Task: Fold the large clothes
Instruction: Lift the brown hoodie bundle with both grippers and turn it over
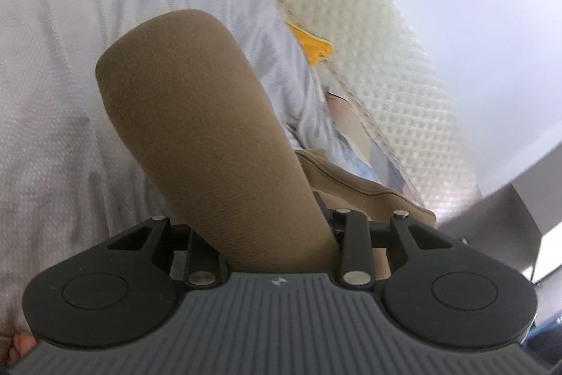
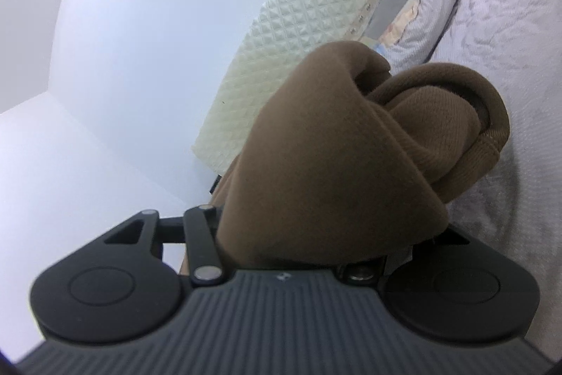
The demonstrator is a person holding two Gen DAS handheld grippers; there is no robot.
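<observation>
Tilting downward, left gripper (image 1: 267, 227) clamps brown garment (image 1: 196, 129); right gripper (image 2: 298, 234) level.

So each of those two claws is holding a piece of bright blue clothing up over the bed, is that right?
Not quite: the clothing is brown, not bright blue. The left wrist view shows the left gripper closed on a smooth fold of the brown garment above the pale bedcover, and the right wrist view shows the right gripper clamping a bunched part of the same brown cloth. The rest holds.
</observation>
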